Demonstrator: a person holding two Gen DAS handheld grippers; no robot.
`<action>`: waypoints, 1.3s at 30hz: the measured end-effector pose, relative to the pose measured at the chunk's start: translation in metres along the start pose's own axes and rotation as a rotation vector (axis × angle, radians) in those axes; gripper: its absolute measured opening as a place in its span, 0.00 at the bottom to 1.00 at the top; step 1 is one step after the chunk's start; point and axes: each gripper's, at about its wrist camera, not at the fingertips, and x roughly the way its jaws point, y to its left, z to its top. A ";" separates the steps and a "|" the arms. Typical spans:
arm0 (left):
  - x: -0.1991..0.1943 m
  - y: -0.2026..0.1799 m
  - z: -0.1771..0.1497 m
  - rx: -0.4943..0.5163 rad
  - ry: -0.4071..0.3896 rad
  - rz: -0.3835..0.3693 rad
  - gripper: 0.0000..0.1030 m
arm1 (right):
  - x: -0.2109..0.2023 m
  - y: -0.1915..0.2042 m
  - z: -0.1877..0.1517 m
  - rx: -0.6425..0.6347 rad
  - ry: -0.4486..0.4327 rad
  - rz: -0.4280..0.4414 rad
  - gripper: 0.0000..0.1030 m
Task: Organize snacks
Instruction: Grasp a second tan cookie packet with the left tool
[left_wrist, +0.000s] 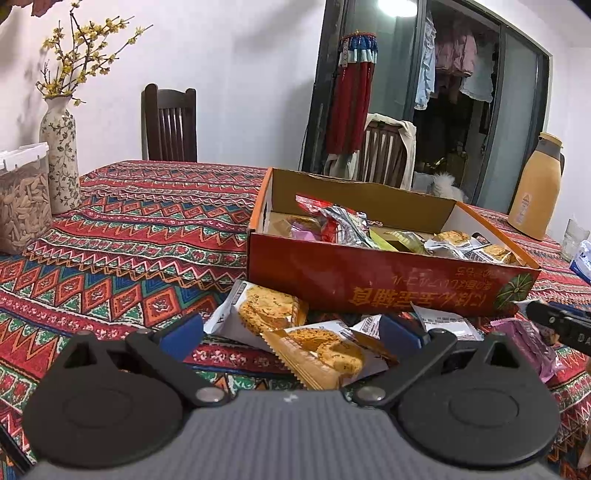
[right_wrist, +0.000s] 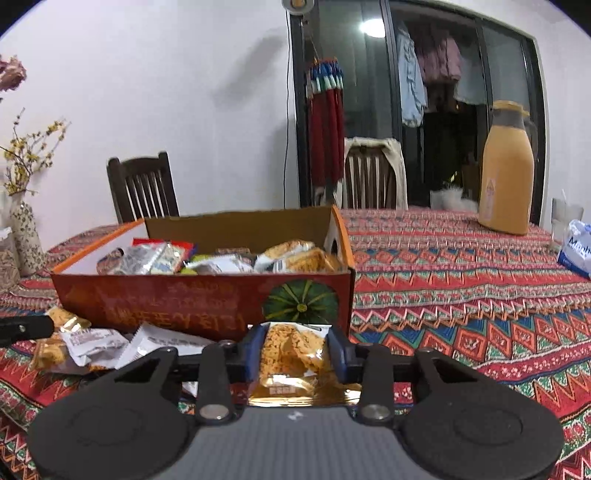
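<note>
An orange cardboard box (left_wrist: 369, 284) holds several wrapped snacks and stands on the patterned tablecloth; it also shows in the right wrist view (right_wrist: 166, 299). Loose snack packets lie in front of it. My left gripper (left_wrist: 290, 334) is open, its blue pads (left_wrist: 181, 332) on either side of a cookie packet (left_wrist: 321, 350) lying on the cloth, beside another cookie packet (left_wrist: 266, 306). My right gripper (right_wrist: 295, 350) is shut on a gold-wrapped crispy snack packet (right_wrist: 291, 354), held just in front of the box. A purple packet (left_wrist: 532, 339) lies at the right.
A floral vase (left_wrist: 59, 147) and a jar of seeds (left_wrist: 22, 199) stand at the left. An orange thermos (right_wrist: 506, 173) and a tissue pack (right_wrist: 576, 251) stand at the right. Two wooden chairs (left_wrist: 170, 122) are behind the table. The right gripper's tip (left_wrist: 561, 321) shows in the left wrist view.
</note>
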 end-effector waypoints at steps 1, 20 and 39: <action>-0.001 0.001 0.000 -0.007 -0.008 0.006 1.00 | -0.002 0.000 0.000 -0.001 -0.011 0.001 0.36; 0.022 0.007 0.032 0.132 0.083 0.150 1.00 | -0.009 -0.004 -0.001 0.013 -0.049 0.028 0.36; 0.070 0.012 0.025 0.127 0.212 0.107 0.66 | -0.010 -0.003 0.000 0.014 -0.057 0.048 0.36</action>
